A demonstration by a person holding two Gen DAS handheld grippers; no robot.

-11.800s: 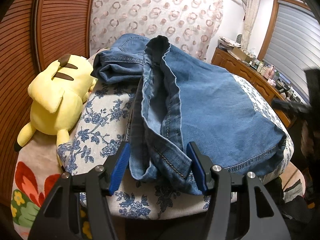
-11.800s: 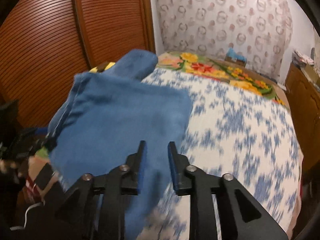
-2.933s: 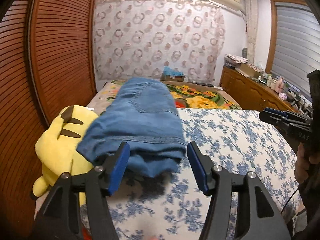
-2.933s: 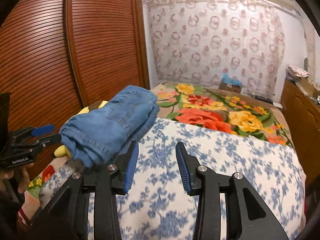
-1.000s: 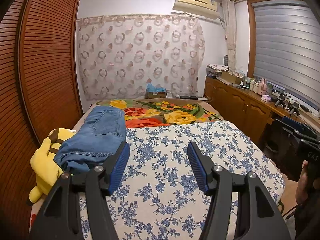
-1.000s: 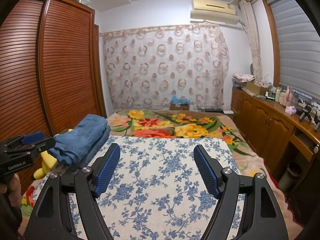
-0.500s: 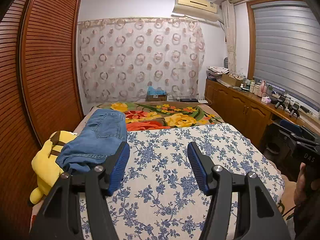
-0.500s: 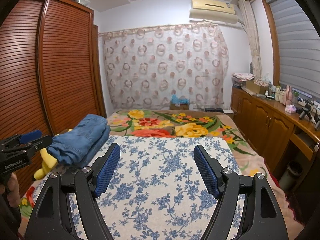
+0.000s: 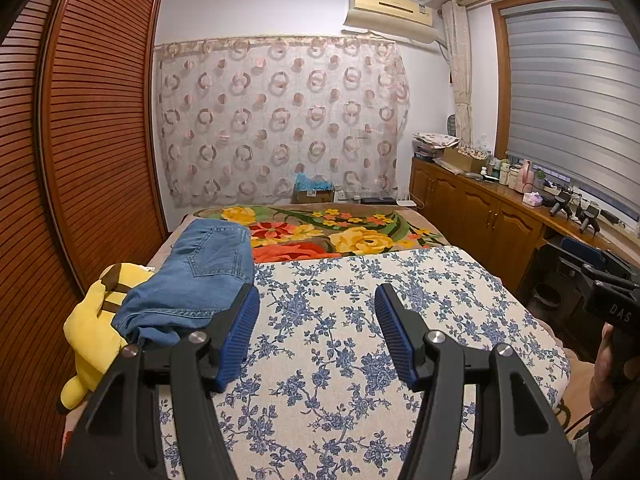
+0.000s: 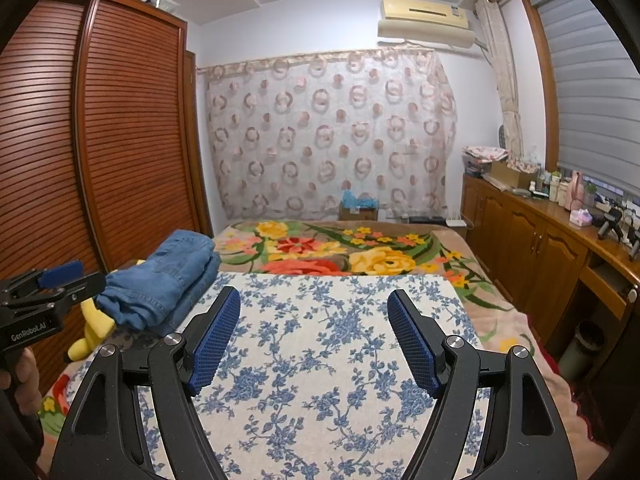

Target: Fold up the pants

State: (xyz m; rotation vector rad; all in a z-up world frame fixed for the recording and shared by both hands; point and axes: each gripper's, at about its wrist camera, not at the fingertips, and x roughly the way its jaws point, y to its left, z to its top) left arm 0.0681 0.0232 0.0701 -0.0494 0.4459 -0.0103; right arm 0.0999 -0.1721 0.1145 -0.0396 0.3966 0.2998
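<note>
The blue jeans [image 9: 192,280] lie folded in a compact bundle at the left edge of the bed, partly resting on a yellow plush toy [image 9: 94,320]. They also show in the right wrist view [image 10: 160,280]. My left gripper [image 9: 316,328] is open and empty, held back above the blue-flowered cloth [image 9: 360,340], right of the jeans. My right gripper [image 10: 314,332] is open and empty above the same cloth [image 10: 328,340]. The left gripper also shows at the left edge of the right wrist view [image 10: 60,276].
A floral blanket [image 9: 340,232] covers the far half of the bed. A slatted wooden wardrobe [image 9: 80,140] stands close on the left. A wooden cabinet [image 9: 480,216] with bottles runs along the right wall. A box [image 9: 314,192] sits by the curtain.
Both grippers have let go of the jeans and pulled back and up from the bed. The folded jeans stay at the left edge on the plush toy. In the last half second hardly anything moves.
</note>
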